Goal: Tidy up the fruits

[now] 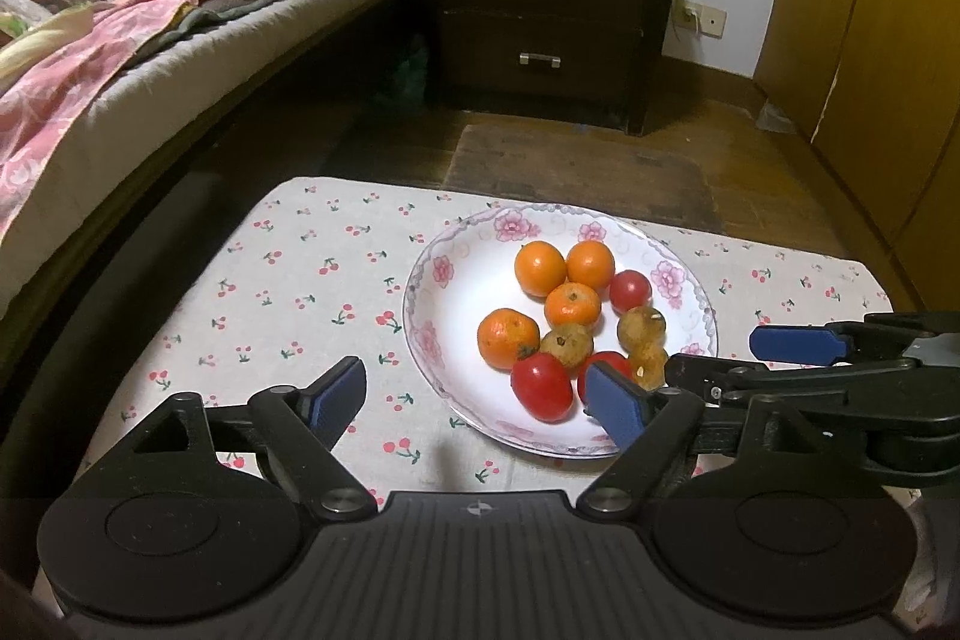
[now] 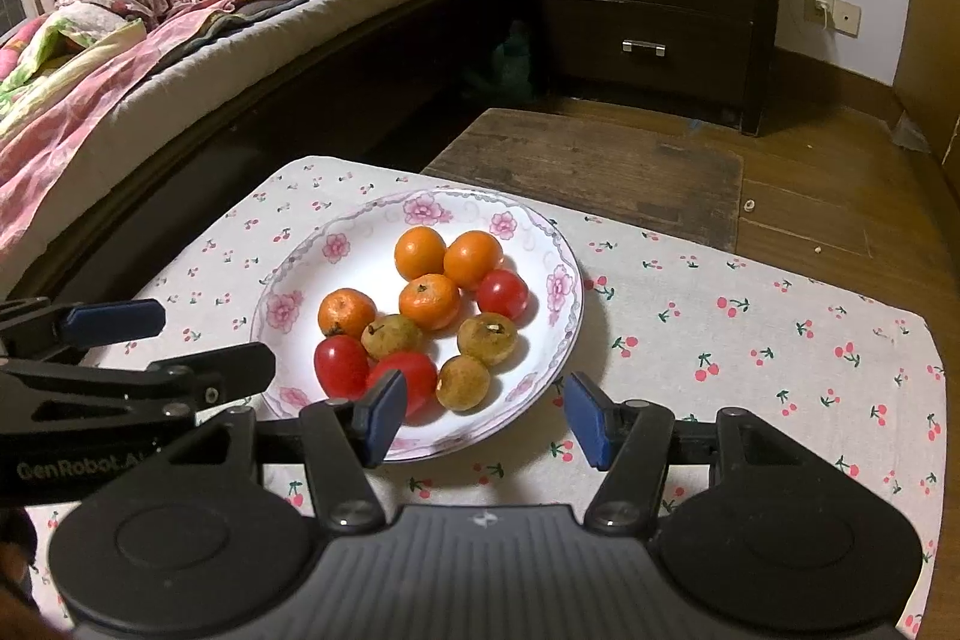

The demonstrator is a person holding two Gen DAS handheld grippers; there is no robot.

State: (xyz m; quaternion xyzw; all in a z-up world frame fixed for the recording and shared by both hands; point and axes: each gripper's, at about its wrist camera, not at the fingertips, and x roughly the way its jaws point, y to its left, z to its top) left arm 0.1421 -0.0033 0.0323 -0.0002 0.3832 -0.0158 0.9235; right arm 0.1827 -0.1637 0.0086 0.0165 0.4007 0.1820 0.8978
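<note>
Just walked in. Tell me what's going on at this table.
A person holds a claw in each hand over a cloth-covered table, sorting fruit. All the fruit sits in one flowered plate: four oranges, three red tomatoes and three brownish fruits. The left claw and the right claw both hover at the plate's near edge, jaws open and empty. Nothing lies on the cloth outside the plate.
</note>
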